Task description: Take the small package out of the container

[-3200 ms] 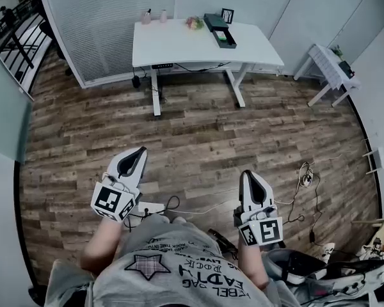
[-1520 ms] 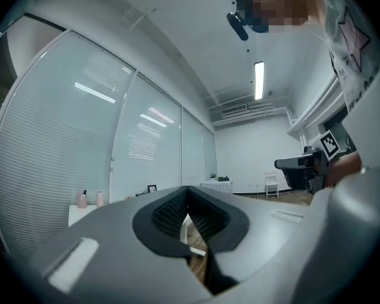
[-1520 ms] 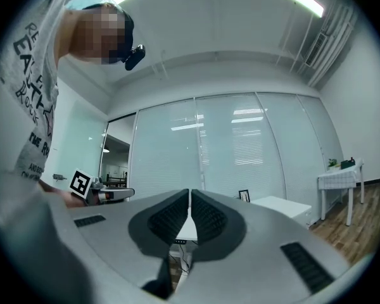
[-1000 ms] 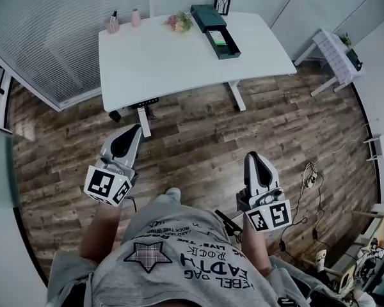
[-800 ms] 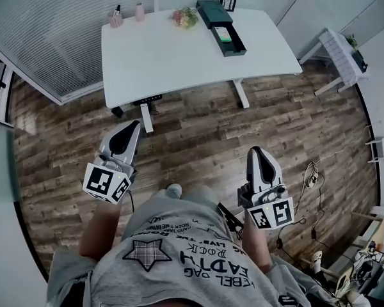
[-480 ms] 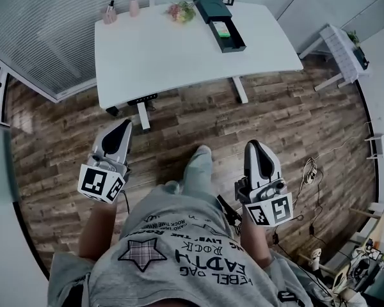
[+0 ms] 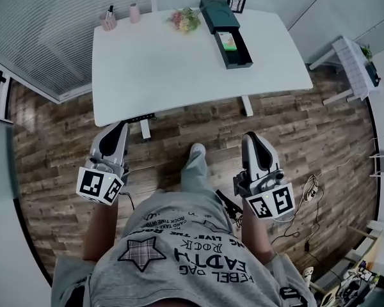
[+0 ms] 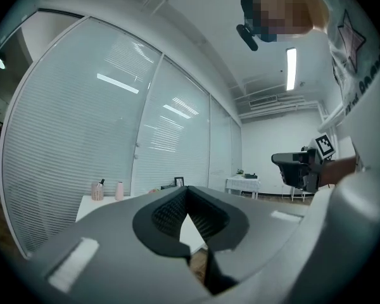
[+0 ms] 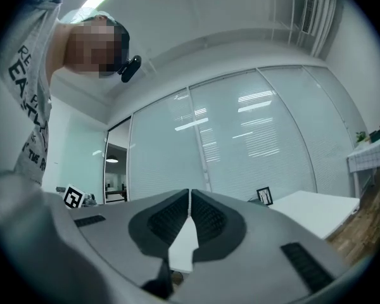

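Observation:
A dark open container lies on the far right part of the white table, and in it is a small green and white package. A second dark box sits just behind it. My left gripper is shut and empty, held over the floor close to the table's near left edge. My right gripper is also shut and empty, over the floor short of the table's near right edge. In the left gripper view the fingertips meet; in the right gripper view the fingertips meet too.
On the table's far edge stand flowers, two small vases, and a picture frame. A blinds-covered glass wall runs at the left. A small white side table and floor cables are at the right. The person's foot is between the grippers.
The table has come nearer in the head view. Both grippers have moved forward toward it, still shut. The person's leg has stepped forward between them.

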Demonstrator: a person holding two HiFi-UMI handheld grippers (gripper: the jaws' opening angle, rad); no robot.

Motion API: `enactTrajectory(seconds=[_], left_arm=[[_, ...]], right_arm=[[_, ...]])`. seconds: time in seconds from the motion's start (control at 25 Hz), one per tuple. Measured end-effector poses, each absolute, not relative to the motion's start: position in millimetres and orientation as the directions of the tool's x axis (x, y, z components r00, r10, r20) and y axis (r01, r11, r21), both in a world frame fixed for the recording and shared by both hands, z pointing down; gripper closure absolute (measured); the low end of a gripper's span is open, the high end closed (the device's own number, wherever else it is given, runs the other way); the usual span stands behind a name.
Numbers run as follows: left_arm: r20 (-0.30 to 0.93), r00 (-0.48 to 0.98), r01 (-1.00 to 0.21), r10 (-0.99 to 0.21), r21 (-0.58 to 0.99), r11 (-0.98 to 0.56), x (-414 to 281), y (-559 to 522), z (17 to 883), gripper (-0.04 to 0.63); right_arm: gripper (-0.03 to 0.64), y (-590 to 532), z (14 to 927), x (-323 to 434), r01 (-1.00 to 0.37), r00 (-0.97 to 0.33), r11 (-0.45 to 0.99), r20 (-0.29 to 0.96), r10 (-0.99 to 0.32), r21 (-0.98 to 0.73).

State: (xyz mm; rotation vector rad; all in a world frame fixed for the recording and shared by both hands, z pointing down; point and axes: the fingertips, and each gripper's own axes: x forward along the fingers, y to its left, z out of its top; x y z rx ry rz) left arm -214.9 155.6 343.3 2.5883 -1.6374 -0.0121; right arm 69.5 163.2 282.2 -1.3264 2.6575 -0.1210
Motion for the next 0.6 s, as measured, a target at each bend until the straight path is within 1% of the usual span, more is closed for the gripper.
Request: enactTrajectory(seconds=[0.32,0.6], left_arm=[[0.017,0.398,-0.916,-0.917,0.065,-0.396,-179,43,329,0.586],[0.012,0.357,-0.933,-0.934,0.054,-0.355,-157,-28,317,0.587]], right_arm=[[0.597,39,274,112,-0.772,-0.619,0.625,-0.081,-0.781,-0.116],[0.597,-38,270,153,-0.768,-0.626,0.630,-0.075,-0.776,-0.115]])
